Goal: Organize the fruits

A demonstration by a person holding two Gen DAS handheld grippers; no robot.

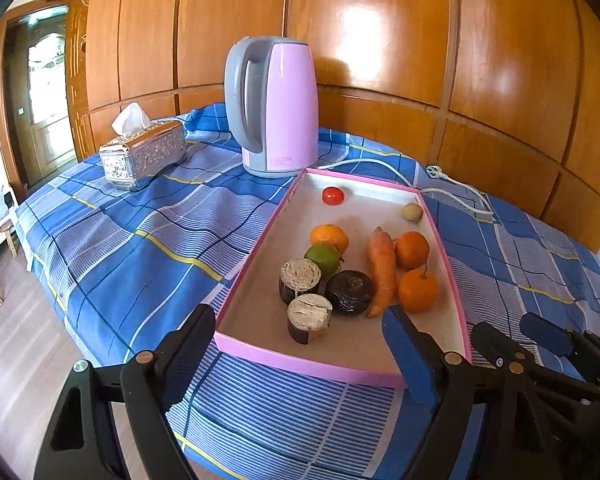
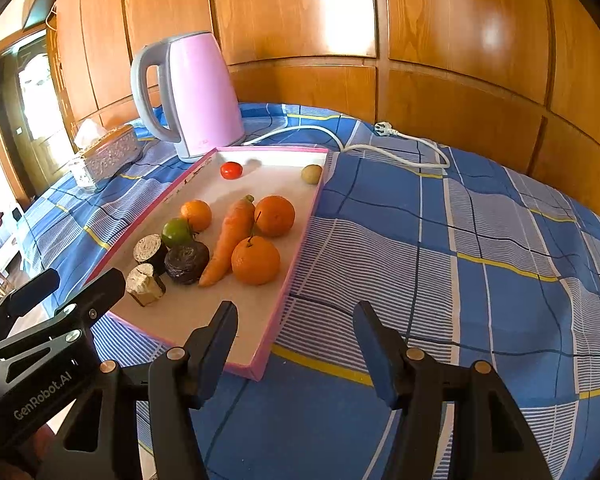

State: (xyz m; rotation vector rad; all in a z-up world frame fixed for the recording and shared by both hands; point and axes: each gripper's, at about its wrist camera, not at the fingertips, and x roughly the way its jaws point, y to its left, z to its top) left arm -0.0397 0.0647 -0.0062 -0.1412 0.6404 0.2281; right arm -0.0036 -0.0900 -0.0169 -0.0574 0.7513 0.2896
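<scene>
A pink-rimmed tray (image 1: 256, 236) (image 2: 296, 256) lies on the blue checked cloth. In it are three oranges (image 1: 417, 290) (image 2: 256, 260), a carrot (image 1: 382, 270) (image 2: 230, 240), a green fruit (image 1: 323, 258) (image 2: 177, 232), a small red tomato (image 1: 333, 195) (image 2: 231, 170), a small tan fruit (image 1: 412, 212) (image 2: 311, 174) and three dark cut stem pieces (image 1: 309, 318) (image 2: 145, 284). My left gripper (image 1: 300, 346) is open and empty at the tray's near edge. My right gripper (image 2: 296, 340) is open and empty over the tray's near right corner.
A pink kettle (image 1: 274, 106) (image 2: 192, 94) stands behind the tray, its white cord and plug (image 1: 436, 172) (image 2: 384, 128) lying on the cloth to the right. A silver tissue box (image 1: 144, 156) (image 2: 104, 158) sits at the left. Wooden panels back the table.
</scene>
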